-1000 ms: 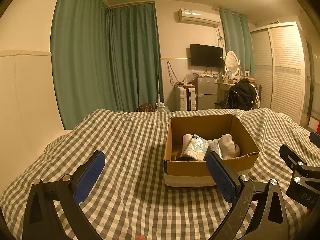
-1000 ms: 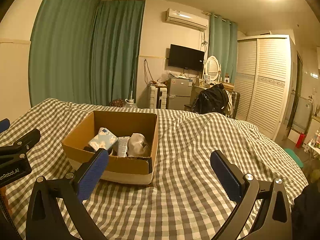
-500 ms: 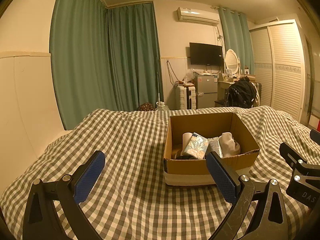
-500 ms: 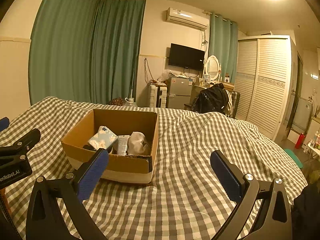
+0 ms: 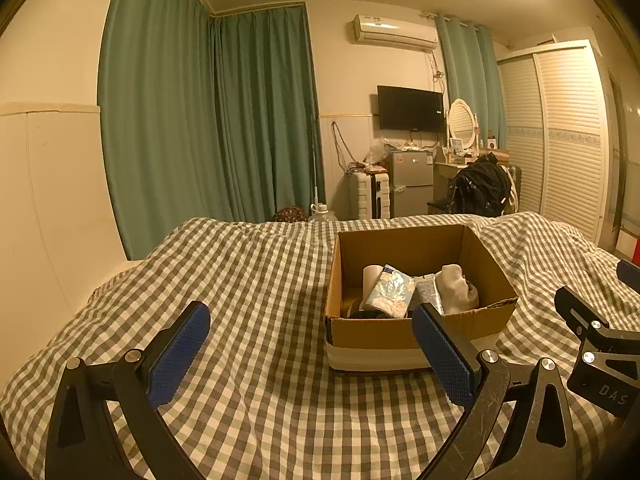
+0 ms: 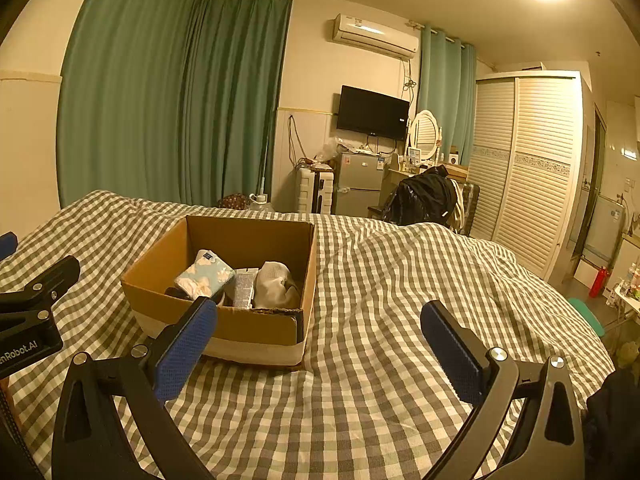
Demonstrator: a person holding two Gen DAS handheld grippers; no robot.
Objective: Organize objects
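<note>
An open cardboard box (image 5: 404, 332) stands on the checked bed cover; it also shows in the right wrist view (image 6: 252, 326). Inside lie a floral tissue pack (image 5: 390, 292), a silver packet (image 5: 428, 294), a white cloth bundle (image 5: 456, 288), a pale roll (image 5: 372, 276) and something dark at the bottom. My left gripper (image 5: 312, 344) is open and empty, just short of the box's left front. My right gripper (image 6: 320, 340) is open and empty, to the box's right front.
The checked cover (image 6: 400, 280) spreads all round the box. Green curtains (image 5: 208, 120), a small fridge (image 5: 410, 184), a wall TV (image 5: 410, 108), a chair with a black bag (image 5: 478, 192) and a louvred wardrobe (image 6: 528, 168) stand beyond the bed.
Both views have tilted slightly; the box sits a touch lower in the frames. Both grippers stay open and empty.
</note>
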